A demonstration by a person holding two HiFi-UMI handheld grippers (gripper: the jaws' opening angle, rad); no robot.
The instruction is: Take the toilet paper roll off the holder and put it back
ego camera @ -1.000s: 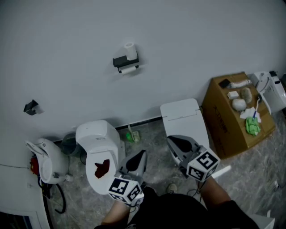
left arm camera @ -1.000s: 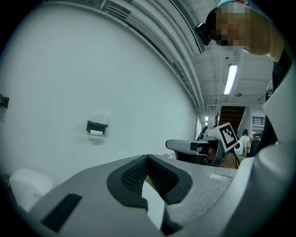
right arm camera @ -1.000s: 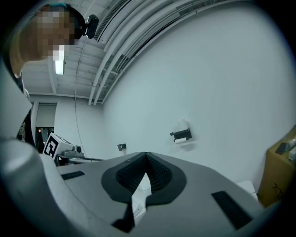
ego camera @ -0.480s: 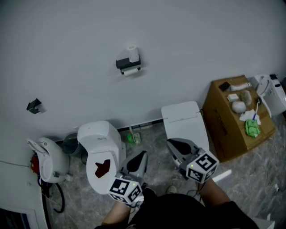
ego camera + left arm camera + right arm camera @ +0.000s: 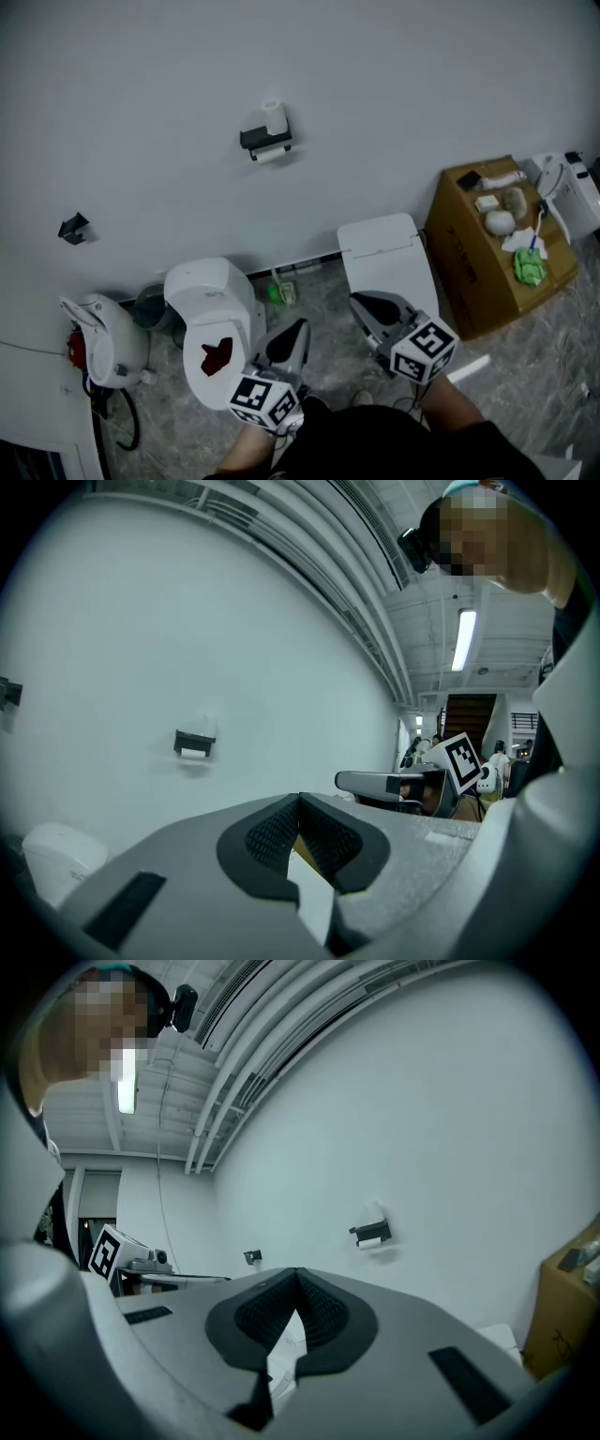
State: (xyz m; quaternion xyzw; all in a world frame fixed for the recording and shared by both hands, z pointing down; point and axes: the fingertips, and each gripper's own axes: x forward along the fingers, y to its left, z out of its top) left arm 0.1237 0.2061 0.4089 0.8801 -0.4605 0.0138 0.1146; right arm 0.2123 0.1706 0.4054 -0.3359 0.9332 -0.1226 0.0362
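Jaws pinched shut on nothing, left gripper (image 5: 298, 328) and right gripper (image 5: 361, 302) alike; toilet paper roll (image 5: 272, 156) on holder (image 5: 264, 140), far up the wall; fits before taking or after putting back; keep both level and steady.

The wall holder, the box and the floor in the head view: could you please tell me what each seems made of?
The wall holder looks like dark matt metal or plastic; it is too small to tell which. The box looks like plain brown cardboard, dull with folded edges. The floor looks like grey stone or stone-look tile, with pale veining.
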